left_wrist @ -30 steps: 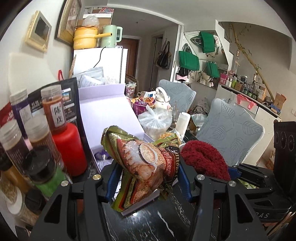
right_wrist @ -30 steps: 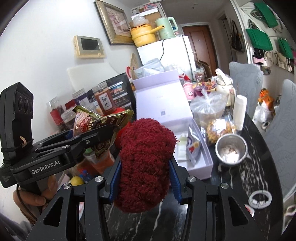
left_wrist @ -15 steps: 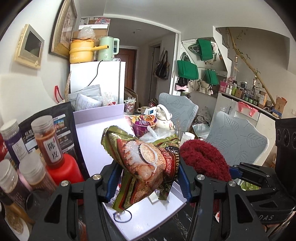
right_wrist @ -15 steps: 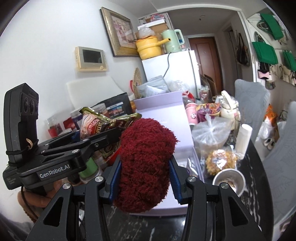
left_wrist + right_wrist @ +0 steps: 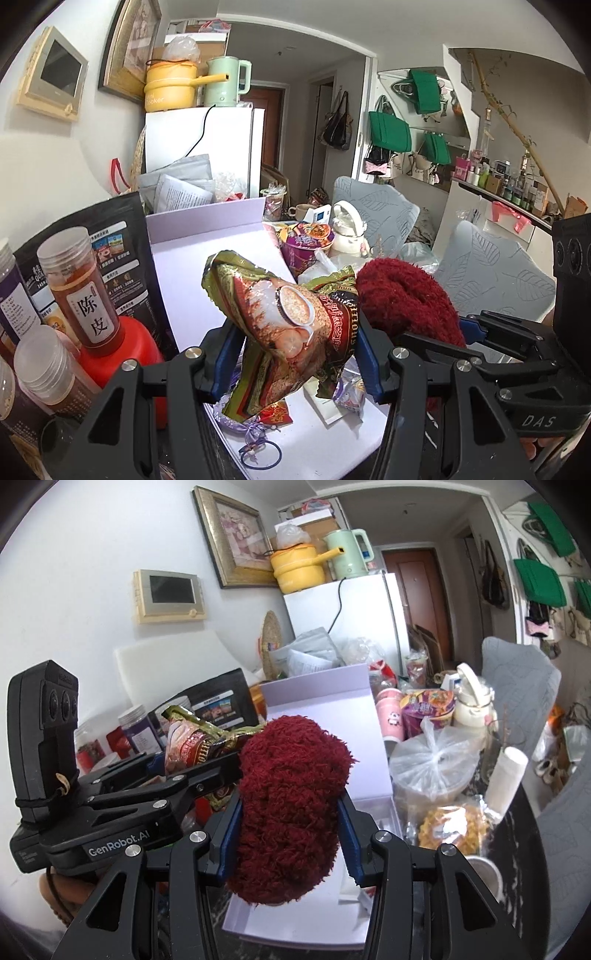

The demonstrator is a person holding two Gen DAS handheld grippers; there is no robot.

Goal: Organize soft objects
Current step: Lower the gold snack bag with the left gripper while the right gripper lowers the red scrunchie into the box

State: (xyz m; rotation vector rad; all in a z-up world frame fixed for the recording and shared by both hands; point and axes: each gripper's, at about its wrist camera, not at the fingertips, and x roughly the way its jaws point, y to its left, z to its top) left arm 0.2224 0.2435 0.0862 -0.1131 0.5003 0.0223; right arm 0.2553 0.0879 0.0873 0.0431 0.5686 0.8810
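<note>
My left gripper [image 5: 295, 354] is shut on a crinkled snack bag [image 5: 280, 325] printed with a bowl of cereal, held in the air above an open lilac box [image 5: 207, 280]. My right gripper [image 5: 288, 830] is shut on a fluffy dark red sock bundle [image 5: 291, 805]. The red bundle [image 5: 402, 295] sits just right of the bag in the left wrist view. The left gripper and the bag [image 5: 192, 738] show at the left in the right wrist view. The box [image 5: 332, 709] lies under both, with small packets and a hair tie [image 5: 258, 450] inside.
Spice jars [image 5: 81, 288] and a red can [image 5: 122, 354] stand at the left. A tied plastic bag [image 5: 428, 768], instant noodle cup [image 5: 428, 709], metal cup [image 5: 484, 878] and paper roll [image 5: 506, 775] crowd the right. Grey chairs [image 5: 495, 280] stand behind the table.
Both grippers have risen and tilted up with their loads over the box. The jars have slid lower left in view. Both grips are unchanged.
</note>
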